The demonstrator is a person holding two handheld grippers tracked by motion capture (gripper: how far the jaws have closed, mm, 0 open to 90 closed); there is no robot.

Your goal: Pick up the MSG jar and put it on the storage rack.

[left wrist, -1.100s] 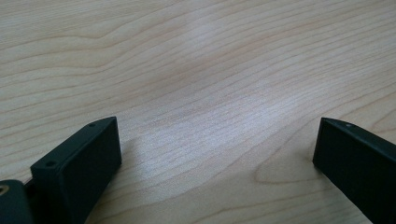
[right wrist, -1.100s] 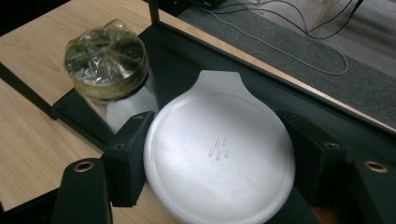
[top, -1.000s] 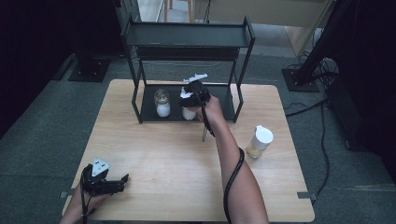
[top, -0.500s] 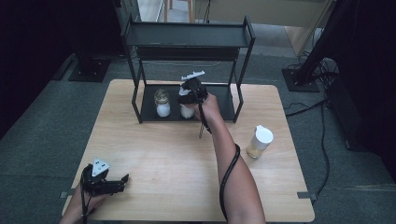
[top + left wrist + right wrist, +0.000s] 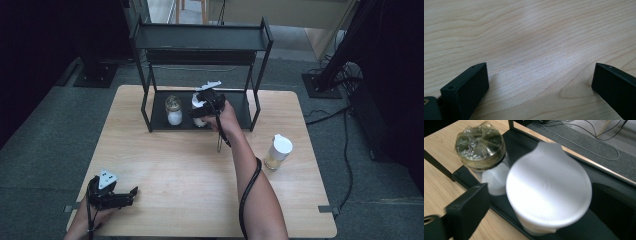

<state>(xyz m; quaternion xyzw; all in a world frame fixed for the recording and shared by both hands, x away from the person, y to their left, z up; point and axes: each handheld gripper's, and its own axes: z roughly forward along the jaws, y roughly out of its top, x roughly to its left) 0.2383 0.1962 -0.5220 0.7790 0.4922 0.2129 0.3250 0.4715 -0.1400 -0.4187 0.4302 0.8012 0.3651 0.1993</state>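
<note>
two jars stand on the black rack's (image 5: 246, 111) bottom shelf. the right gripper (image 5: 204, 106) straddles the white-lidded jar (image 5: 549, 192), jaws wide with gaps either side, likely so it can be set beside the gold-lidded jar (image 5: 481, 145). the left gripper (image 5: 122, 197) rests idle on the table (image 5: 529, 37), jaws wide open and holding nothing.

Two black tools, left tool (image 5: 131, 192) and right tool (image 5: 196, 112), ribbed jaw pads, screw holes, grey three-cornered plates, trailing black cables
</note>
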